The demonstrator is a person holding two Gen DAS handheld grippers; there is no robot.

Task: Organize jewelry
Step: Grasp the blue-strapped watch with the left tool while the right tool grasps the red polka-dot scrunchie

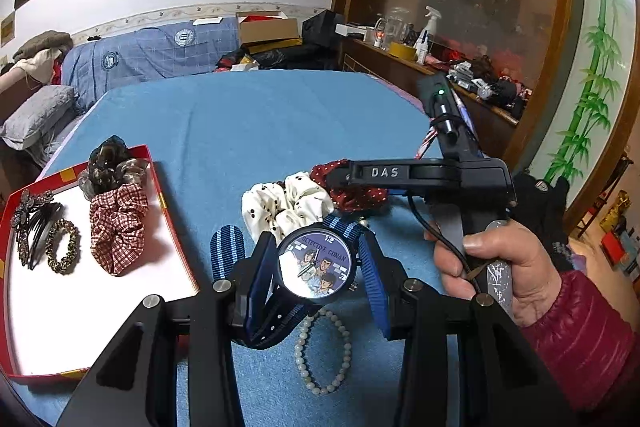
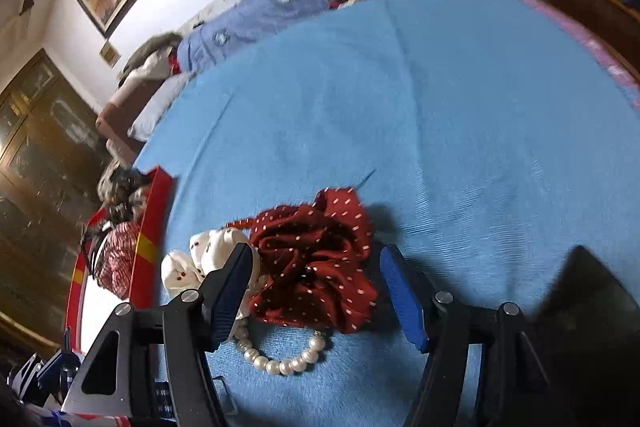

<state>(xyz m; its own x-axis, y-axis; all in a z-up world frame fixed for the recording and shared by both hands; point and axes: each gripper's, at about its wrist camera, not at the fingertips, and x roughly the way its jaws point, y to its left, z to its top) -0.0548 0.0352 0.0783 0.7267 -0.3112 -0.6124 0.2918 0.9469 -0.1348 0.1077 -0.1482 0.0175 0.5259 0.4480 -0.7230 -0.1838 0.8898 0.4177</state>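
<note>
My left gripper (image 1: pixel 316 263) is shut on a cartoon-face watch (image 1: pixel 314 263) with a blue striped strap, held above a pale bead bracelet (image 1: pixel 324 351) on the blue cloth. A cream dotted scrunchie (image 1: pixel 286 207) and a dark red dotted scrunchie (image 1: pixel 352 187) lie beyond it. My right gripper (image 2: pixel 316 291) is open, its fingers on either side of the red scrunchie (image 2: pixel 320 267), with a pearl bracelet (image 2: pixel 280 359) just below and the cream scrunchie (image 2: pixel 200 259) at its left. The red tray (image 1: pixel 80 315) at left holds a checked scrunchie (image 1: pixel 118 227), a dark scrunchie, a hair claw and a beaded hair tie.
The blue cloth (image 1: pixel 248 115) covers a round table. The right gripper's body (image 1: pixel 452 179) and the hand holding it sit at the right of the left wrist view. A wooden sideboard (image 1: pixel 460 79) with bottles stands behind; a sofa with bedding is at the back left.
</note>
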